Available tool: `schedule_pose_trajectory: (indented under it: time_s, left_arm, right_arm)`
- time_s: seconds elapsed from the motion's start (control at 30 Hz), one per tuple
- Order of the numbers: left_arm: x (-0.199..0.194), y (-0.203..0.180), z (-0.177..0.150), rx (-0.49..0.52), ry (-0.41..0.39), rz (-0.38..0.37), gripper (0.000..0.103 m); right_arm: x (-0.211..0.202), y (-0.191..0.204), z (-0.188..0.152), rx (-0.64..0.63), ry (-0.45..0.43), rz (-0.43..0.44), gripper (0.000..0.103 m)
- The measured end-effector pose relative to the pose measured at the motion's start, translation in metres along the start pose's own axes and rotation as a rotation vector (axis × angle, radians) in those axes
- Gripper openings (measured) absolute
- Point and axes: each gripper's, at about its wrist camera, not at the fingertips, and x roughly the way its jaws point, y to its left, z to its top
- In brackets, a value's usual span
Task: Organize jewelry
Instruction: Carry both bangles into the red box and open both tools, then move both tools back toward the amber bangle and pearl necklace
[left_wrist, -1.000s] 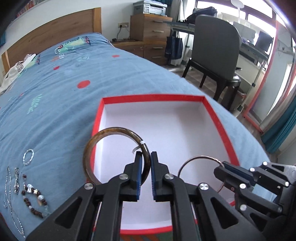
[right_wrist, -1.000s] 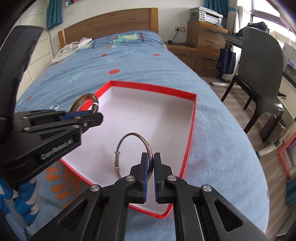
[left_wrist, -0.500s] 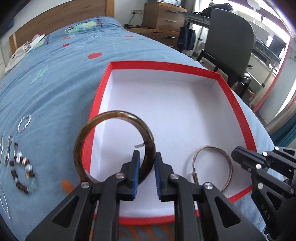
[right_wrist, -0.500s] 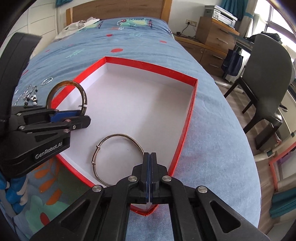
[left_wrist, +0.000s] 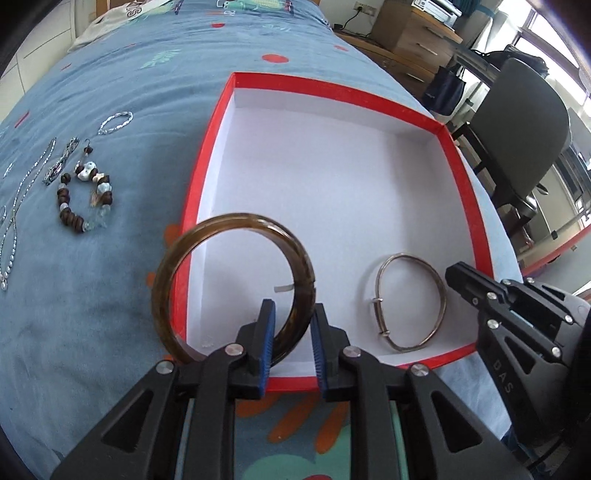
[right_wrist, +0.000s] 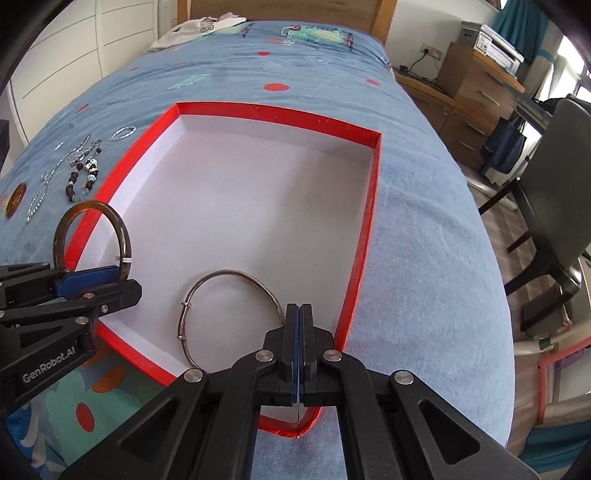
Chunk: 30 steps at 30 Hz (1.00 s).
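- Jaws of the left gripper (left_wrist: 291, 332) have just been opening. The brown bangle (left_wrist: 162, 280) is still between the pads, but a gap shows on its right side, so the grip looks released rather than pressing.
- Brown bangle stands on edge and tilted, straddling the left rim of the red box (left_wrist: 332, 79), partly over the white floor and partly over the bedspread (left_wrist: 110, 74). I cannot tell whether it rests on the rim or is tipping.
- Right gripper (right_wrist: 298, 314) is clenched with nothing between its pads; a second ago it pinched the metal bangle (left_wrist: 439, 295).
- Metal bangle now lies flat in the box's near right corner, its wire just beside the right fingertips.
- Judgement: one piece is delivered and the second is at the point of drop. It could fall outside the box, since it sits across the rim.
- Still to sort, left of the box on the bedspread: a bead bracelet (left_wrist: 74, 218), chains (left_wrist: 14, 206) and a small silver loop (left_wrist: 114, 122).
- Surface is a soft blue bedspread with red dots, so small pieces may sink in or snag.
- Room: wooden headboard (right_wrist: 280, 11), a garment (right_wrist: 199, 26) by it, drawers (left_wrist: 413, 40), a printer (right_wrist: 491, 37) and a dark chair (left_wrist: 517, 122).
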Motion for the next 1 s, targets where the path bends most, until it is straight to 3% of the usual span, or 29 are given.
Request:
schedule_pose_trajectory:
  time_s: [0.17,0.27,0.4,0.63,0.83,1.0]
  left_arm:
    - [-0.004,-0.002,0.005,0.024,-0.003,-0.043,0.022]
    - [-0.008,-0.002,0.005,0.057,-0.019,-0.091,0.031]
    - [-0.02,-0.002,0.006,0.086,-0.041,-0.126,0.036]
    - [-0.078,-0.005,0.005,0.142,-0.151,-0.164,0.036]
    - [-0.16,0.018,-0.012,0.19,-0.272,-0.104,0.037]
    - [-0.223,0.061,-0.028,0.195,-0.36,-0.029,0.041]
  right_arm:
    - [-0.001,-0.003,0.003,-0.001,0.021,0.032,0.003]
    - [-0.006,0.002,0.003,-0.006,0.015,0.051,0.018]
    - [-0.019,0.01,0.002,-0.021,0.002,0.039,0.038]
    - [-0.067,-0.003,-0.001,0.033,-0.046,-0.021,0.04]
    - [-0.137,0.009,0.0,0.07,-0.144,-0.041,0.041]
    - [-0.194,0.045,0.001,0.082,-0.253,-0.012,0.047]
